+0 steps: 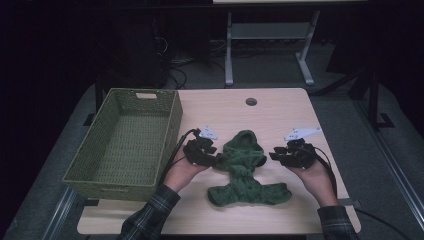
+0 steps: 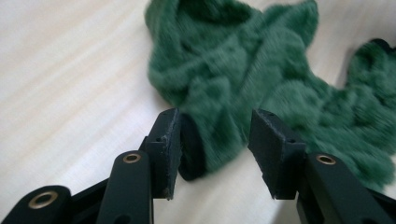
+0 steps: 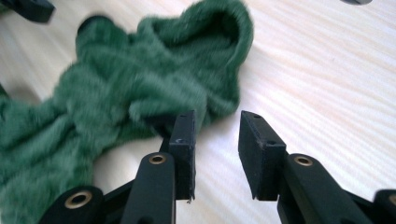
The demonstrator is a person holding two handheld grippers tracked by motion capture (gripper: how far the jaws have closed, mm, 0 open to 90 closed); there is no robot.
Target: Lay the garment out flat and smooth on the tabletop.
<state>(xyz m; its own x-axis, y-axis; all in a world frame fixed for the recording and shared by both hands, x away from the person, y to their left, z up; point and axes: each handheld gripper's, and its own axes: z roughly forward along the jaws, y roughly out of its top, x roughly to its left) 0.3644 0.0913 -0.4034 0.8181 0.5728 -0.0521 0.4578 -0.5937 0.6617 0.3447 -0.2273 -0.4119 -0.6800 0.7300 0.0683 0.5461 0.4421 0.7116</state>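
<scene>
Wooden table [image 1: 280, 107]: both grippers' jaws apart beside green cloth [image 1: 244, 170] (unheld); left gripper [image 1: 204, 156], right gripper [image 1: 287, 157] risk snagging it.

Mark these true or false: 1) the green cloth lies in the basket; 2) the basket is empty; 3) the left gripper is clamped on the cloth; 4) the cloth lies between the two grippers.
1) False. The green cloth lies crumpled on the table, right of the basket.
2) True. Nothing lies inside it.
3) False. The left gripper has its jaws apart; cloth sits between them, the pads not pressing it.
4) True. The right gripper is at its other side, jaws apart over bare wood.
</scene>
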